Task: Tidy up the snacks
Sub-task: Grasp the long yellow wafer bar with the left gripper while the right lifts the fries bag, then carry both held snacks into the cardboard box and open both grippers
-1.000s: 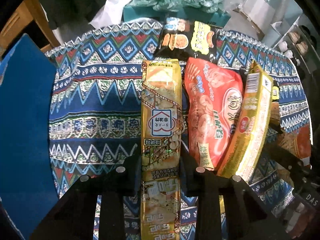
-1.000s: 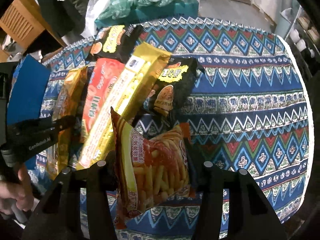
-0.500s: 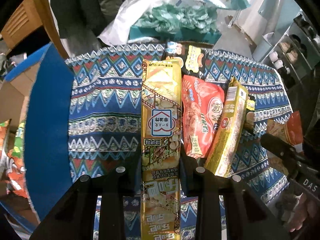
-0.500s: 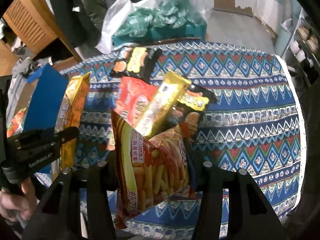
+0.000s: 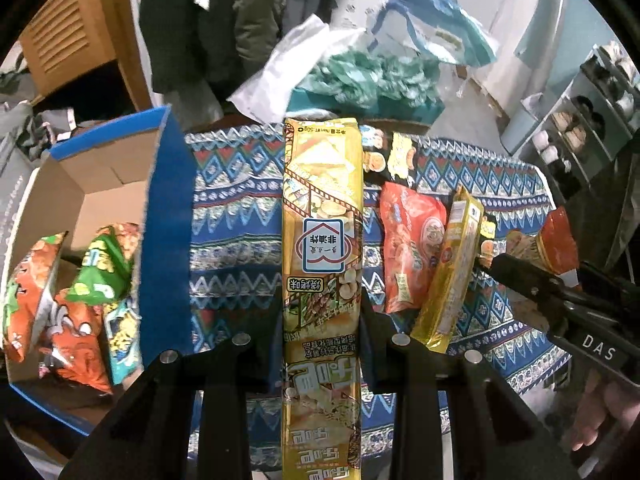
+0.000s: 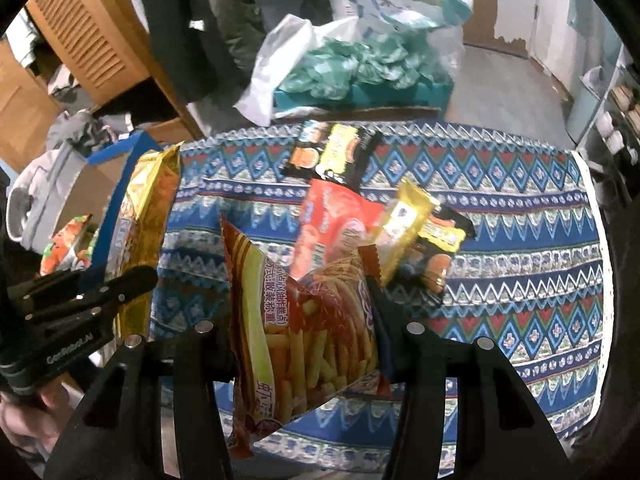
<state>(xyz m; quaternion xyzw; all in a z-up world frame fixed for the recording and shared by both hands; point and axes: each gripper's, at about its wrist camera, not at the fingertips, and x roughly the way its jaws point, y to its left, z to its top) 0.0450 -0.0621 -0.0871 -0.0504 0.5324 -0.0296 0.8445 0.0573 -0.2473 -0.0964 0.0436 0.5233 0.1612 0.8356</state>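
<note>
Currently your left gripper (image 5: pixel 322 320) is clamped on the long yellow snack pack (image 5: pixel 322 216), which stands lengthwise between the jaws and is lifted over the patterned tablecloth (image 5: pixel 236 216); your right gripper (image 6: pixel 304 320) is clamped on the red fries bag (image 6: pixel 304 320), likewise raised off the cloth. The step in hand appears to be carrying both packs to the blue cardboard box (image 5: pixel 166 216) at the left. To do it well, you should swing the left pack leftward with its far end high enough to pass the box's raised blue wall, then lower it into the open space beside the orange and green bags (image 5: pixel 72 280) already lying inside. Keep the right gripper trailing, since both tools crowd the same side and could collide. Left on the cloth are the red shrimp-chip bag (image 5: pixel 410 248), a slim gold pack (image 5: pixel 456 268) leaning on it, and two black packets (image 6: pixel 334 152), one partly buried. Beyond the table edge sits a teal box with crumpled plastic (image 6: pixel 360 68), well apart from your path.
</note>
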